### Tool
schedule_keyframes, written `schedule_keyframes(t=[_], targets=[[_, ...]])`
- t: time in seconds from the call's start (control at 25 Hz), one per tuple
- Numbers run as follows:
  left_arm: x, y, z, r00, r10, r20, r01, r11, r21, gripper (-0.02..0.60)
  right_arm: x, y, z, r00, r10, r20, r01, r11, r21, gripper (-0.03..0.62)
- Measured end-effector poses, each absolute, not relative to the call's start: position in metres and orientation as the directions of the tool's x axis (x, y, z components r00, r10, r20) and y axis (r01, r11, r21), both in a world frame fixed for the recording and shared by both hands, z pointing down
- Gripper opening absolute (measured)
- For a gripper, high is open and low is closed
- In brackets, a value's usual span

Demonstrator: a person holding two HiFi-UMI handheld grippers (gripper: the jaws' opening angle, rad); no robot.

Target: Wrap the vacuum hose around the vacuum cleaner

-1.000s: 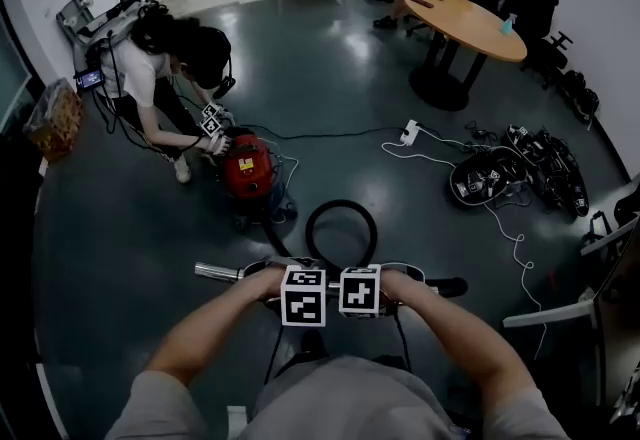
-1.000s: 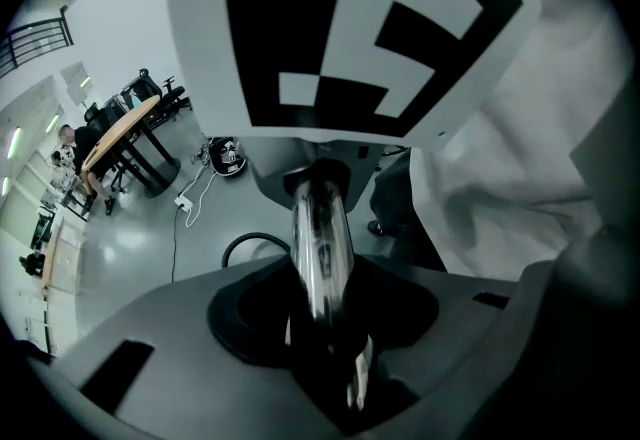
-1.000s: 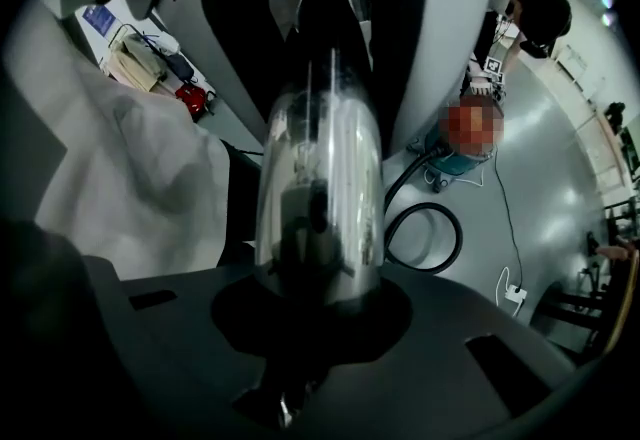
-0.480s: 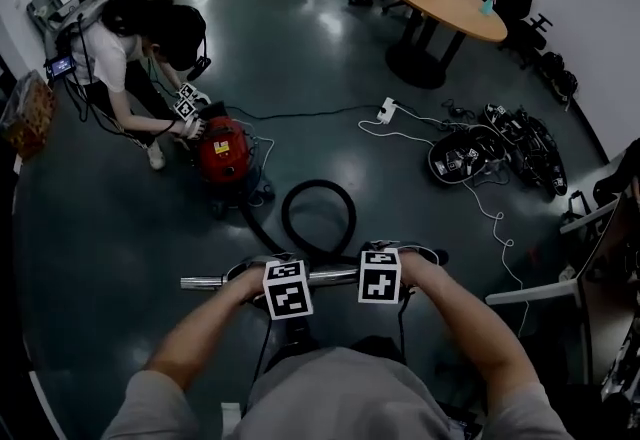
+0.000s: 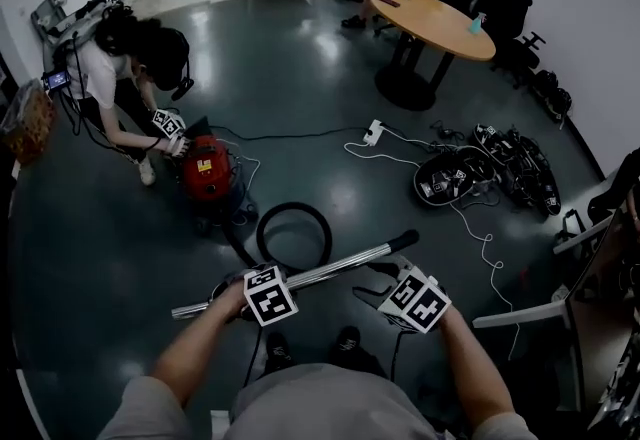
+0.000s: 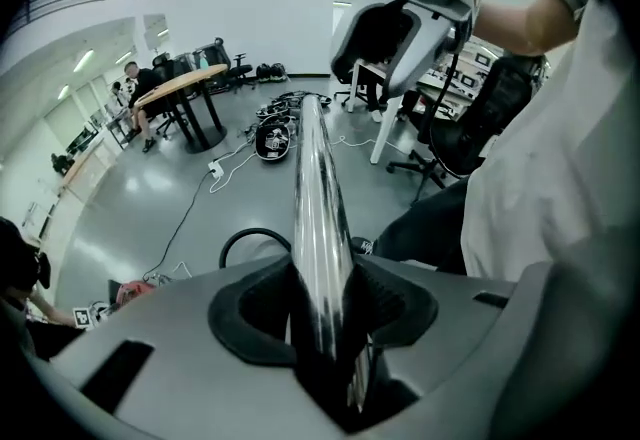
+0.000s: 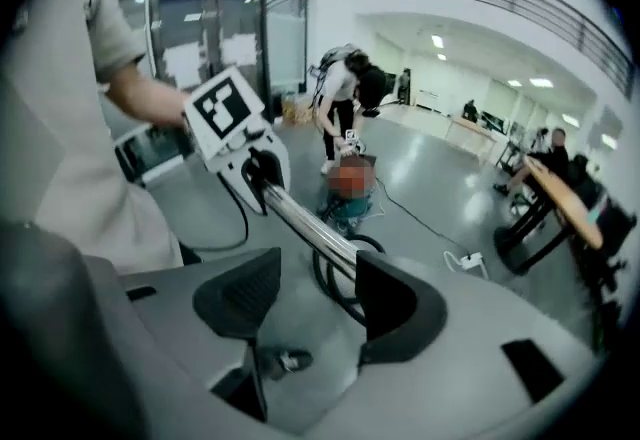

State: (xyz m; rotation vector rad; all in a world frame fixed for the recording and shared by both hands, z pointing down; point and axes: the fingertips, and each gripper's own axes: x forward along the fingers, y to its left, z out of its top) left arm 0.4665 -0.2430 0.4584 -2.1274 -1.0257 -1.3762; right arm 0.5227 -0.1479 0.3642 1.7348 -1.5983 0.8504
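Left gripper [image 6: 322, 300] jaws are clamped on the chrome wand [image 6: 313, 178], the same grip as in the earlier frames. Right gripper [image 7: 308, 300] jaws have just been opening and now stand wide. We see only floor [image 5: 320, 98] between them, and the wand passes just beyond the pad at 3 o'clock. Half a second ago we had both grippers side by side on the wand. Now the right one is off it, out toward 4 o'clock. The wand lay 9 to 3 o'clock in the head view. Now its long axis runs 8 to 2 o'clock, dark end at 2. The vacuum hose [image 5: 259, 231] lies in one loop on the floor at 12 o'clock of our grippers. At 11 o'clock, beside the loop, is the red vacuum cleaner [image 5: 205, 170], with another person [image 5: 115, 68] bent over it.
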Motion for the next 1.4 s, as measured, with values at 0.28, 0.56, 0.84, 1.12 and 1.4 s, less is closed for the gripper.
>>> schedule_keyframes(t=[0.28, 0.56, 0.84, 1.12, 1.4], targets=[[0.481, -0.202, 0.456, 0.312, 0.299, 0.902, 0.622, -0.782, 0.044, 0.167, 0.545, -0.105, 0.373, -0.081, -0.835, 0.544, -0.886, -0.19, -0.423, 0.221], [0.488, -0.174, 0.445, 0.373, 0.212, 0.903, 0.471, -0.882, 0.013, 0.167, 0.544, -0.102, 0.391, -0.226, -0.918, 0.327, -0.728, -0.064, -0.683, 0.219], [0.5, -0.164, 0.425, 0.449, 0.136, 0.883, 0.325, -0.946, -0.019, 0.167, 0.559, -0.124, 0.394, -0.213, -0.936, 0.281, -0.686, -0.062, -0.725, 0.221], [0.501, -0.163, 0.421, 0.515, 0.103, 0.851, 0.204, -0.979, -0.005, 0.167, 0.567, -0.153, 0.381, -0.167, -0.967, 0.194, -0.579, -0.063, -0.813, 0.221], [0.498, -0.156, 0.426, 0.553, 0.085, 0.829, 0.147, -0.989, 0.003, 0.167, 0.565, -0.186, 0.391, -0.125, -0.985, 0.122, -0.383, -0.066, -0.921, 0.241]])
